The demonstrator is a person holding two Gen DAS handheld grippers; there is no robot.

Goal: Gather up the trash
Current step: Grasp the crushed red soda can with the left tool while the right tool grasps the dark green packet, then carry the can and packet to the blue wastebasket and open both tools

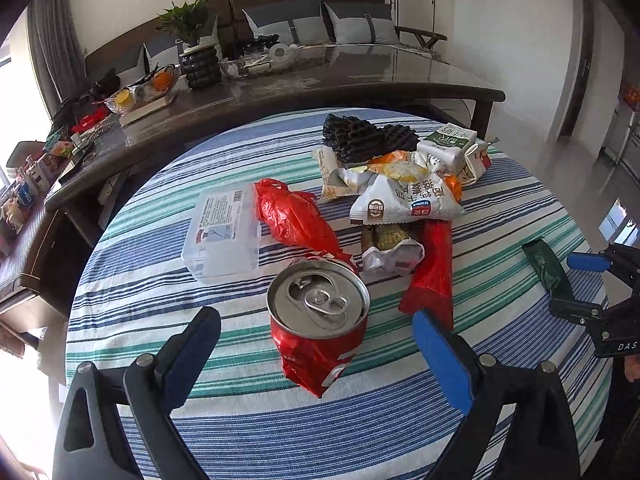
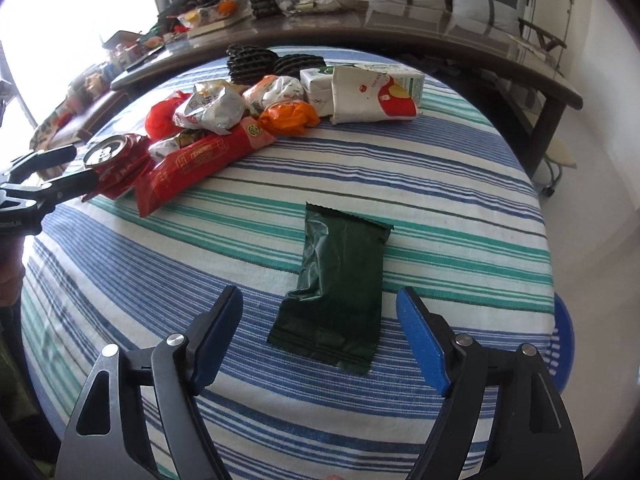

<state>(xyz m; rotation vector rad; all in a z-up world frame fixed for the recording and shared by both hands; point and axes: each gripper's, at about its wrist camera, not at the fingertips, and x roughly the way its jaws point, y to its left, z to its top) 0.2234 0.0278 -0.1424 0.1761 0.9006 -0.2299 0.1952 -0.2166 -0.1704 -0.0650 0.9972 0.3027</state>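
A crushed red soda can (image 1: 318, 320) stands on the striped tablecloth (image 1: 160, 280), between the wide-apart fingers of my left gripper (image 1: 316, 322); the pads do not touch it. Behind it lies a heap of trash: a red plastic bag (image 1: 294, 218), a long red wrapper (image 1: 430, 276), a white snack bag (image 1: 404, 200) and a milk carton (image 1: 448, 142). In the right wrist view a dark green wrapper (image 2: 340, 284) lies flat by itself, and my right gripper (image 2: 320, 312) is open around its near end without pressing it. The can (image 2: 114, 160) and the left gripper (image 2: 60, 172) show at the left there.
A clear plastic box (image 1: 222, 236) lies left of the red bag. Black foam netting (image 1: 364, 136) tops the far end of the heap. A dark wooden table (image 1: 320, 80) with a potted plant (image 1: 188, 24) and clutter stands behind. A blue stool (image 2: 562, 344) sits beside the table at right.
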